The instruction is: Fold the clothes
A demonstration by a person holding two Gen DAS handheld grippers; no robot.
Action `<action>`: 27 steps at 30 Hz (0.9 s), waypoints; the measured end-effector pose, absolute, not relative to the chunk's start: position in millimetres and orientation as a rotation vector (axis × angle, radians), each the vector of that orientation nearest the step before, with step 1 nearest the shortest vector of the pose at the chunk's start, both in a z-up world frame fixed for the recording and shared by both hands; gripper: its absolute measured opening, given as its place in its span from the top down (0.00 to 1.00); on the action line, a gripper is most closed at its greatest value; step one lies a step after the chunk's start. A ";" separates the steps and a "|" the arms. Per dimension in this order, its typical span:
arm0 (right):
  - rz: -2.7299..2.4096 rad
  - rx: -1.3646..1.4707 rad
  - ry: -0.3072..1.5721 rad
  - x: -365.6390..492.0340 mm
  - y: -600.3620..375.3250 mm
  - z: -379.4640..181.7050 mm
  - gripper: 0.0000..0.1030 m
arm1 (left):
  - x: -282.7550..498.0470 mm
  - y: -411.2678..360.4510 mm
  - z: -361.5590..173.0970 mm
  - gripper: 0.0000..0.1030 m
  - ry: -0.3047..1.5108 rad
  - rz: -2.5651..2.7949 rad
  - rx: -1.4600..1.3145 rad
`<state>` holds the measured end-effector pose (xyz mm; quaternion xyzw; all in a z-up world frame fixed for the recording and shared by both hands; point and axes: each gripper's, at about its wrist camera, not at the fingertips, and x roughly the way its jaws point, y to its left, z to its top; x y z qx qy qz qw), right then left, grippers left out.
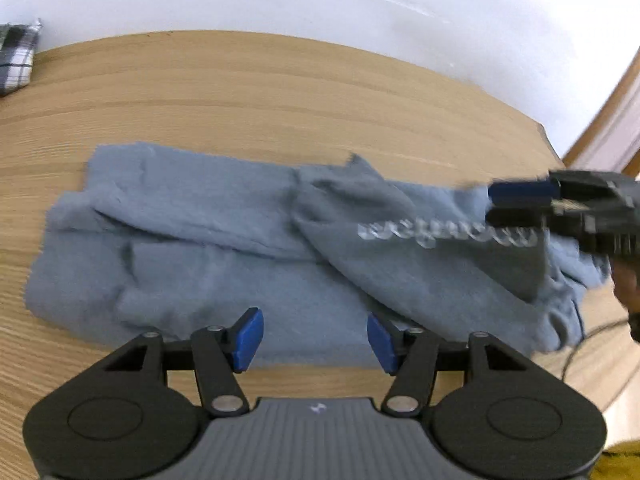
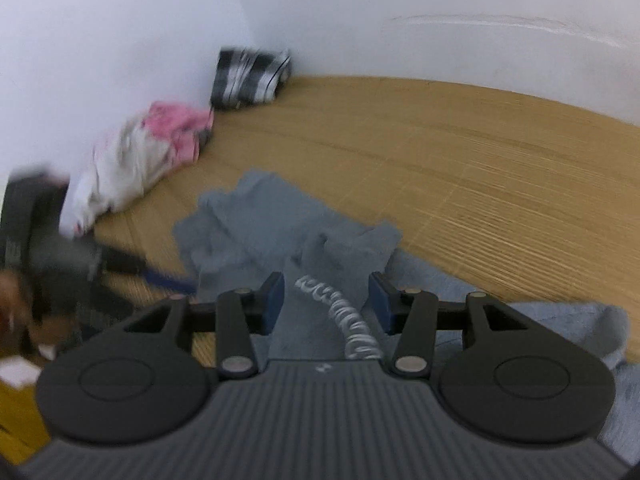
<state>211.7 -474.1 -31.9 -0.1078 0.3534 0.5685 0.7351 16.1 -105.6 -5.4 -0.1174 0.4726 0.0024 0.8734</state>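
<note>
A grey-blue garment (image 1: 224, 240) with white lettering (image 1: 444, 236) lies loosely folded in a long band across the wooden table (image 1: 280, 92). My left gripper (image 1: 315, 340) hovers over its near edge, blue pads wide apart and empty. My right gripper (image 1: 516, 204) comes in blurred from the right, over the garment's right end. In the right wrist view the right gripper (image 2: 327, 302) stands open above the lettered fold (image 2: 352, 328) of the garment (image 2: 256, 220); the cloth lies below the gap and the pads do not press on it. A blurred blue finger (image 2: 168, 280) of the left gripper shows at the left.
A folded black-and-white plaid cloth (image 2: 248, 80) sits in the far corner against the white wall, also visible in the left wrist view as the plaid cloth (image 1: 16, 60). A pink and white garment (image 2: 140, 152) lies bunched beside it. A dark cable (image 1: 592, 332) runs off the table's right edge.
</note>
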 end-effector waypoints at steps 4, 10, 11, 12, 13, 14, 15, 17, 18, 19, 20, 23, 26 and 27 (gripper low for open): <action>1.284 -0.429 0.753 180.4 -435.4 -37.5 0.49 | 16.8 -84.8 -10.1 0.40 0.973 0.006 -0.207; 1.223 -0.689 0.771 166.3 -360.2 -84.6 0.51 | 17.2 -71.1 -22.6 0.37 0.983 -0.003 -0.214; 1.203 -0.717 0.779 166.7 -355.4 -91.8 0.52 | 15.5 -68.7 -24.0 0.37 0.985 -0.004 -0.214; 1.205 -0.716 0.793 167.5 -353.9 -95.9 0.60 | 12.0 -66.1 -23.0 0.36 0.984 -0.008 -0.211; 1.211 -0.707 0.802 167.8 -354.2 -97.3 0.66 | 9.2 -63.9 -21.6 0.36 0.981 -0.017 -0.211; 1.230 -0.679 0.799 167.5 -358.4 -92.6 0.80 | 6.2 -62.7 -19.6 0.36 0.977 -0.031 -0.213; 1.260 -0.631 0.795 167.4 -364.8 -84.9 0.86 | 5.4 -61.3 -19.2 0.36 0.967 -0.047 -0.211; 1.368 -0.486 0.796 169.1 -385.5 -63.4 0.86 | 5.1 -60.1 -15.1 0.35 0.938 -0.071 -0.177; 1.425 -0.413 0.798 170.2 -396.8 -52.2 0.86 | 6.3 -59.9 -13.8 0.35 0.922 -0.084 -0.143; 1.476 -0.372 0.794 169.2 -406.8 -42.0 0.86 | 7.7 -62.9 -10.1 0.35 0.908 -0.106 -0.078; 1.518 -0.392 0.780 164.4 -414.5 -33.7 0.86 | 9.1 -66.0 -6.5 0.34 0.893 -0.128 -0.013; 1.607 -0.487 0.758 150.5 -431.2 -16.9 0.86 | 13.4 -81.2 2.2 0.29 0.849 -0.225 0.214; 1.616 -0.569 0.775 138.9 -434.3 -22.3 0.86 | 20.0 -103.5 -1.1 0.26 0.834 -0.383 0.405; 1.603 -0.568 0.776 137.1 -434.6 -24.7 0.86 | 23.2 -109.7 -5.7 0.26 0.843 -0.423 0.442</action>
